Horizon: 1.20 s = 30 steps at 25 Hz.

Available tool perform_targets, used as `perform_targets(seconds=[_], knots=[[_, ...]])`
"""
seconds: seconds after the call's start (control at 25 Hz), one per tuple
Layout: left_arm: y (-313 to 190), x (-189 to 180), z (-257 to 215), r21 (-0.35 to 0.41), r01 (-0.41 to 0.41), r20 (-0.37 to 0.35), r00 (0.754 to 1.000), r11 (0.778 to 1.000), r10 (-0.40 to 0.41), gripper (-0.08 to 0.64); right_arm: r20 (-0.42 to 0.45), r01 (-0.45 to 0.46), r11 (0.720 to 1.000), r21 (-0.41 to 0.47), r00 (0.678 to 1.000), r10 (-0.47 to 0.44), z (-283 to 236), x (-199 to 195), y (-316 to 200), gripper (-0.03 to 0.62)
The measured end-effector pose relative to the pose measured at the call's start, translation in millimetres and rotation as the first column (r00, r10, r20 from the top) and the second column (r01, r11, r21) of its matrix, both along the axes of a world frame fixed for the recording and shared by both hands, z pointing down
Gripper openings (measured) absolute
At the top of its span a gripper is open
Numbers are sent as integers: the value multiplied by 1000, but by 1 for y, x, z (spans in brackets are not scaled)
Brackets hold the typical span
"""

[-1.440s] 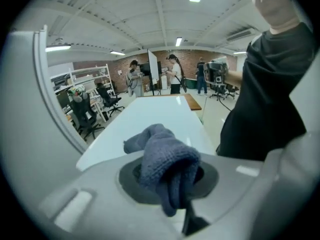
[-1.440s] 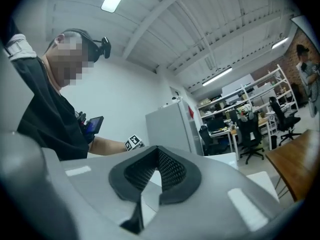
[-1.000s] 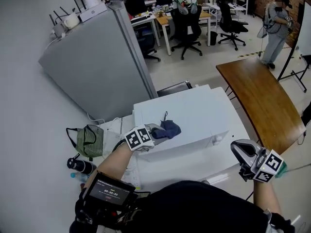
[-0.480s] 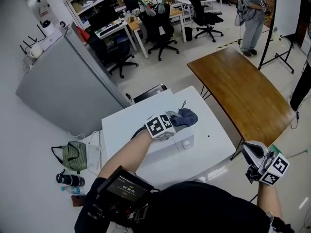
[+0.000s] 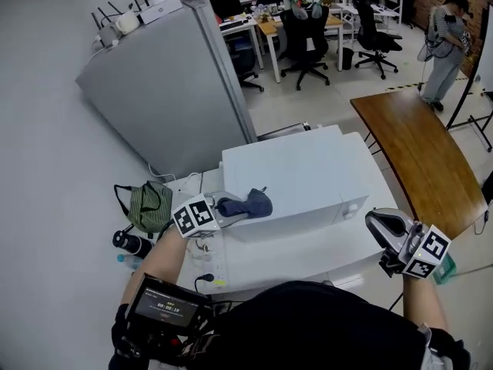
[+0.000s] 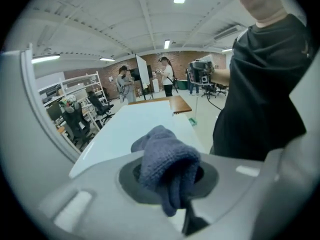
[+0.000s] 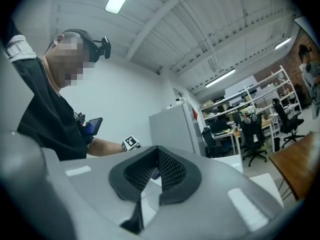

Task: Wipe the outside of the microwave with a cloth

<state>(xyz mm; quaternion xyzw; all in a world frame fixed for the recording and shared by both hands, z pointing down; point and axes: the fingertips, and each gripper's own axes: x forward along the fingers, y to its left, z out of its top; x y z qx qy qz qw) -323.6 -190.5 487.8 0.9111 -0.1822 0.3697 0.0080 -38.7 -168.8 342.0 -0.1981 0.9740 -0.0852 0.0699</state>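
Note:
The white microwave [image 5: 308, 172] stands on a white table, and its flat top [image 6: 135, 126] stretches ahead in the left gripper view. My left gripper [image 5: 229, 206] is shut on a dark blue cloth [image 5: 250, 203], which rests on the microwave's top near the front left edge. In the left gripper view the cloth [image 6: 162, 159] bulges out between the jaws of the left gripper [image 6: 167, 176]. My right gripper [image 5: 389, 233] hangs off the microwave's front right corner, touching nothing. Its jaws [image 7: 155, 176] are shut and hold nothing.
A tall grey cabinet [image 5: 169, 91] stands behind and left of the microwave. A brown wooden table [image 5: 420, 156] is at the right. A green bag [image 5: 150, 206] and a black bottle [image 5: 131, 243] lie at the left. Office chairs and a person [image 5: 447, 37] are at the back.
The left gripper carried the cloth across the microwave's top to the right, then back to the front left edge. The right gripper stayed at the front right, and the head view swung.

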Motion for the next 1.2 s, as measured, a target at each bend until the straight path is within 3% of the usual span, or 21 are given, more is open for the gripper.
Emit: perform_targets(seconds=[0.12,0.2,0.32,0.44,0.56,0.68,0.88,1.0,1.12,1.2], knots=[[32,-55,14,-19,50,3,999,999,-50,58,-12,55,998,-16,998,-56,3,-53,19,5],[41,-67,25,-29,51,3,999,998,-51,58,-26,75,997,-29,997,-76,7,-74,29,5],[42,-53,38,-40,28,-10,1000,999,-29,58,-35,66,997,-42,997,-68,8,-76,32,5],[29,-20,35,-50,21,-5,1000,999,-21,58,-30,34,998,-44,999,-35,8,-49,25,5],[7,36,38,-70,-7,41,999,997,10,58,-15,-9,999,-47,1000,8,14,0,12,5],[-32,114,43,-66,-54,71,996,996,59,58,-3,-61,997,-47,998,61,19,65,-4,5],[-91,270,45,-82,-145,55,987,986,150,58,12,-204,976,-74,979,206,30,186,-21,5],[-109,347,45,-70,-202,50,977,977,206,58,23,-276,958,-80,960,279,32,236,-20,5],[-103,386,43,-58,-245,60,967,968,249,58,40,-296,952,-76,953,300,30,258,-17,5],[-94,388,32,-42,-242,28,969,969,243,58,52,-288,955,-72,955,292,29,258,-16,5]])
